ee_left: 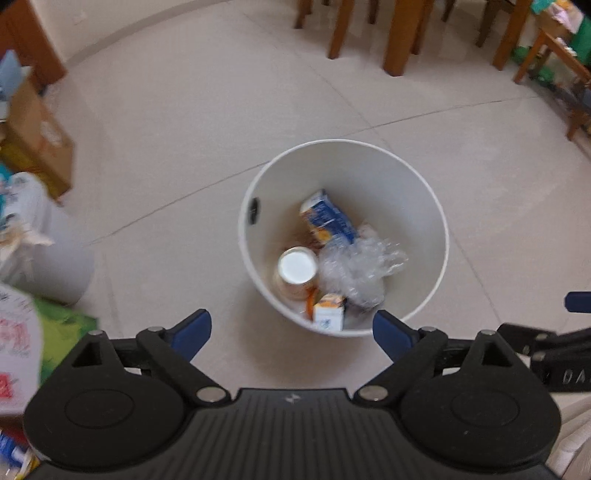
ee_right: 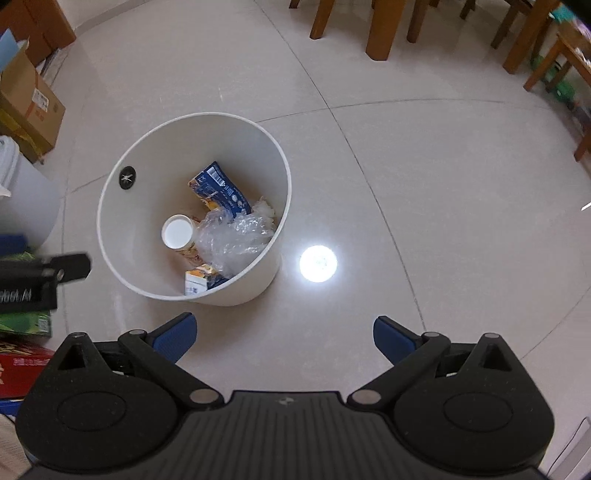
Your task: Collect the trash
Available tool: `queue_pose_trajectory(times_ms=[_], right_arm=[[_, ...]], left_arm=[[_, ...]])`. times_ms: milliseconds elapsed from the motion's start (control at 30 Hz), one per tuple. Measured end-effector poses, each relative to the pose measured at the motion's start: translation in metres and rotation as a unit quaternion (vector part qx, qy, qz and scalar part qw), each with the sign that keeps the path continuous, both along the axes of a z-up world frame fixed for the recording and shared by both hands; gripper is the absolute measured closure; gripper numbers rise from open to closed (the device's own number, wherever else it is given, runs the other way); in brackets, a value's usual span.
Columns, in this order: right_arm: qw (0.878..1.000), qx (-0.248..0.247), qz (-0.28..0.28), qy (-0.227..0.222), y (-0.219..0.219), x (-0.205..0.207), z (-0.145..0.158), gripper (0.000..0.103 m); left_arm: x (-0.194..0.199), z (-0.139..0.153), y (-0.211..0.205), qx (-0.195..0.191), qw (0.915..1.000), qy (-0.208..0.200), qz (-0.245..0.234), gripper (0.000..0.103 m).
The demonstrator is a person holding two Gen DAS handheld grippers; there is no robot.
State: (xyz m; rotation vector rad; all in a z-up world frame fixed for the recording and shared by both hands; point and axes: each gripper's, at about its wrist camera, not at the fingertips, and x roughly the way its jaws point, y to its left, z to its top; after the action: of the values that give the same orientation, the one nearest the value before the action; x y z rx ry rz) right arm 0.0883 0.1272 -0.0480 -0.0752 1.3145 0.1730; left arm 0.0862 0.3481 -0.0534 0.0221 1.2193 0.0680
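Left gripper (ee_left: 291,334): jaws spread wide, nothing between the blue pads (ee_left: 194,330); it points steeply down at the floor just short of the bin's near rim. No earlier view given, so motion not noted.

Right gripper (ee_right: 283,338): jaws also wide apart, nothing between them, over bare tile (ee_right: 406,166) beside the bin.

White round bin (ee_right: 122,177) stands upright on the pale tiled floor, with a dark round fitting on its inner wall. Trash lies in its bottom:
- blue carton (ee_right: 221,192), tilted against the far side, white barcode visible on its end; print on the face too small to read
- paper cup (ee_right: 178,232), mouth up, white inside, orange-patterned wall
- crumpled clear plastic (ee_right: 236,240), touching cup and carton
- small white-and-orange carton (ee_right: 197,282) against the near wall; label blurred

Writing: the left gripper's body, seen at the left edge of the right wrist view, carries white lettering, not legible. Cardboard box (ee_right: 33,107) at far left has a white shipping label, unreadable. Red and green packs (ee_right: 22,343) at lower left, text blurred.

Bright round light reflection (ee_right: 318,264) on the tile just right of the bin. Wooden chair and table legs (ee_right: 380,33) along the far side
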Motion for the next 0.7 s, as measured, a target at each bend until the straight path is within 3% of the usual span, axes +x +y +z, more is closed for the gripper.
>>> queue_pose_trajectory(times_ms=[267, 700], right_arm=[[0.999, 0.019, -0.009, -0.028, -0.004, -0.021, 0.032, 0.0], [0.998, 0.026, 0.001, -0.057, -0.004, -0.047, 0.066, 0.0]], left_arm=[[-0.038, 0.035, -0.002, 0.006, 0.9987, -0.008, 0.05, 0.009], [-0.072, 0.067, -0.014, 0.022, 0.9971, -0.011, 0.072, 0.008]])
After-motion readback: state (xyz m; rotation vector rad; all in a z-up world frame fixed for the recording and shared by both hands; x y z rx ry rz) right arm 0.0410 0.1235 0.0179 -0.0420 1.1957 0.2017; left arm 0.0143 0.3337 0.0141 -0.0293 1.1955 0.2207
